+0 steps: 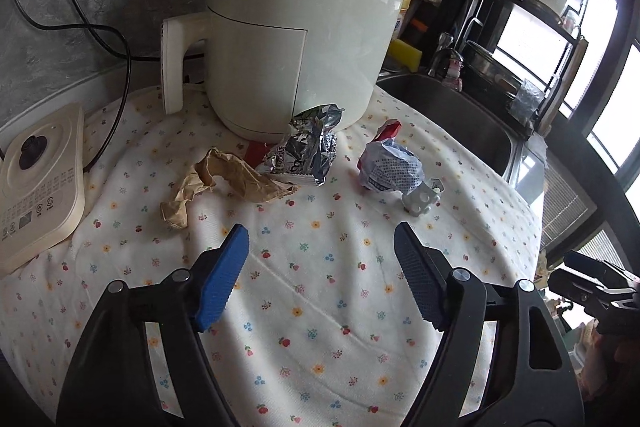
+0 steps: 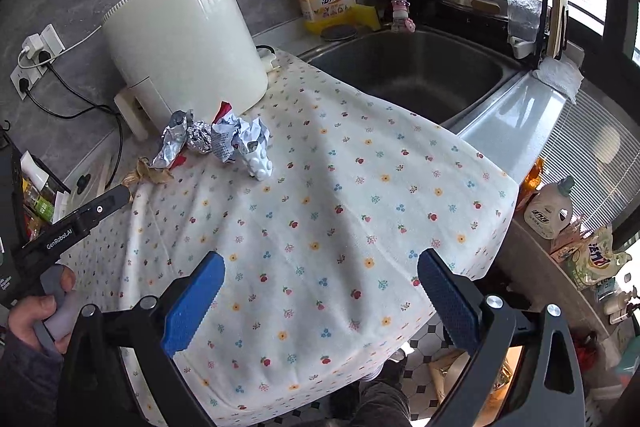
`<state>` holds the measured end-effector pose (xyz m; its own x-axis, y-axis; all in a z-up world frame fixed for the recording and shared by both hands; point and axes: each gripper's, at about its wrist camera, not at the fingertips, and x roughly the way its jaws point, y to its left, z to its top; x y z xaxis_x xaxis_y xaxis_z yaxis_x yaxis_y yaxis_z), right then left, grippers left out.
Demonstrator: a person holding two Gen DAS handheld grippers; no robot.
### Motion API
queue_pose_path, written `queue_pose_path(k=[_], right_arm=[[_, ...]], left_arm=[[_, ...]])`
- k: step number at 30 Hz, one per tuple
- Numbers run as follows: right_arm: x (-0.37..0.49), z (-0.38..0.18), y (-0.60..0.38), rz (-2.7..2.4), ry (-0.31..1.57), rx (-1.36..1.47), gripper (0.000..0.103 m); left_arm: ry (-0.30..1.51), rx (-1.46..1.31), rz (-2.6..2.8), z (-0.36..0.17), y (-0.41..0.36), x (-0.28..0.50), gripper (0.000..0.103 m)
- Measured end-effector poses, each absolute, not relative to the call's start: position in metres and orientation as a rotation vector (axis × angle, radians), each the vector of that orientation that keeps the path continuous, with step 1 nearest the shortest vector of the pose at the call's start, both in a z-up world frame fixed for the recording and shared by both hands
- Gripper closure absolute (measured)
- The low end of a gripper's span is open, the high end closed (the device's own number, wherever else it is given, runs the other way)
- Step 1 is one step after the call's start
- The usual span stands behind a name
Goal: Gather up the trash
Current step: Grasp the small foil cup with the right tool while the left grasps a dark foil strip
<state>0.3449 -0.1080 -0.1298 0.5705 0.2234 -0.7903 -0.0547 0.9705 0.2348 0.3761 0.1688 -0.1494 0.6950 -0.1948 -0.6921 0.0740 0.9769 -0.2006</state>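
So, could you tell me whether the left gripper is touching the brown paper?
Apart. The left wrist view shows the left gripper open, with bare cloth between it and the brown paper.

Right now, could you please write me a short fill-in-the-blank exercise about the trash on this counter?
1. The trash lies on a ____-patterned cloth.
2. The crumpled foil wrapper lies against the base of the cream ____.
3. The left tool holds ____.
4. The brown paper scrap lies beside the ____ wrapper.

Missing: floral; appliance; nothing; foil
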Motion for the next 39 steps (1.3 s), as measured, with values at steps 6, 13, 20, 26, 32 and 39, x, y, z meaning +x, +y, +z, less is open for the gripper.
queue_pose_path(k=[6,13,20,26,32,39], right_arm=[[0.374,-0.132,-0.104,0.218,0.927,0.173,0.008],[0.402,-0.132,-0.106,0.25,0.927,0.153,0.009],[0.428,-0.144,-0.109,0.286,0.964,0.169,0.011],[0.447,-0.156,-0.091,0.367,0.992,0.163,0.018],[0.465,-0.17,-0.062,0.429,1.024,0.148,0.029],[0.474,-0.18,-0.038,0.435,1.058,0.123,0.077]], left_arm=[[0.801,-0.156,-0.127,-0.155,0.164,0.405,0.041],[0.869,-0.103,-0.091,-0.172,0.152,0.447,0.056],[0.856,-0.156,-0.069,-0.168,0.158,0.452,0.095],[0.809,-0.196,-0.057,-0.149,0.173,0.43,0.097],[0.799,-0.218,0.018,-0.143,0.199,0.399,0.097],[0.788,-0.256,0.075,-0.141,0.227,0.361,0.097]])
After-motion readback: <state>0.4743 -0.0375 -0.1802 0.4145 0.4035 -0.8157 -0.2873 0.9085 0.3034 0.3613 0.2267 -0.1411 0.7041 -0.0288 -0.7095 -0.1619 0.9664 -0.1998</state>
